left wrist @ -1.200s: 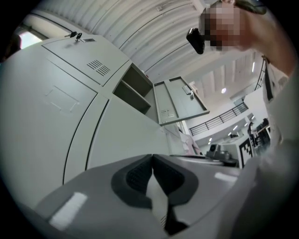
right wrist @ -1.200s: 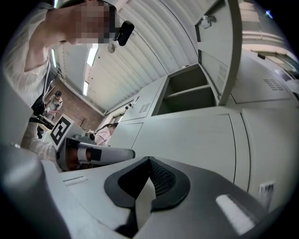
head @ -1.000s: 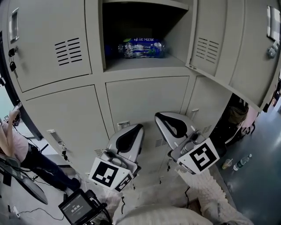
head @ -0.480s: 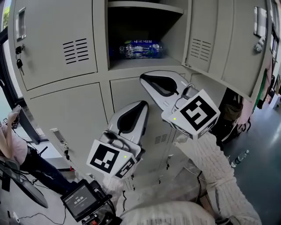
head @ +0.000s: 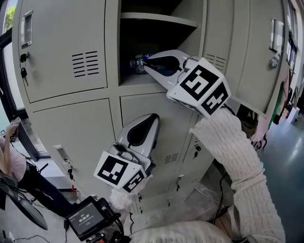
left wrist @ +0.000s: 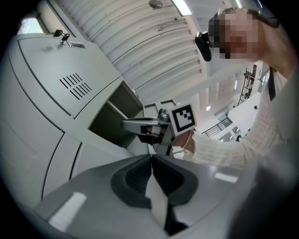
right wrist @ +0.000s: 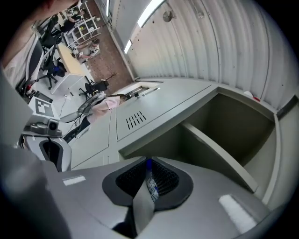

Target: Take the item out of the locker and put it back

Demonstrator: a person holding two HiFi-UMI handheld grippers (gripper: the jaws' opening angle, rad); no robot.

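Wall of grey metal lockers (head: 61, 114), louvred vents (head: 85, 64) in the doors, keys (head: 23, 72) hanging from a lock at upper left. Strip of window (head: 5, 16) at the far left edge, green outside. Dark, glossy grey floor (head: 285, 156) off to the right. Overhead, ribbed white ceiling (left wrist: 140, 42) with a long strip light (left wrist: 181, 6). Farther back, a pale desk (right wrist: 70, 59) and dark office chairs (right wrist: 96, 87) on brown flooring (right wrist: 105, 53), and elsewhere a bright area with a railing (left wrist: 219, 127)
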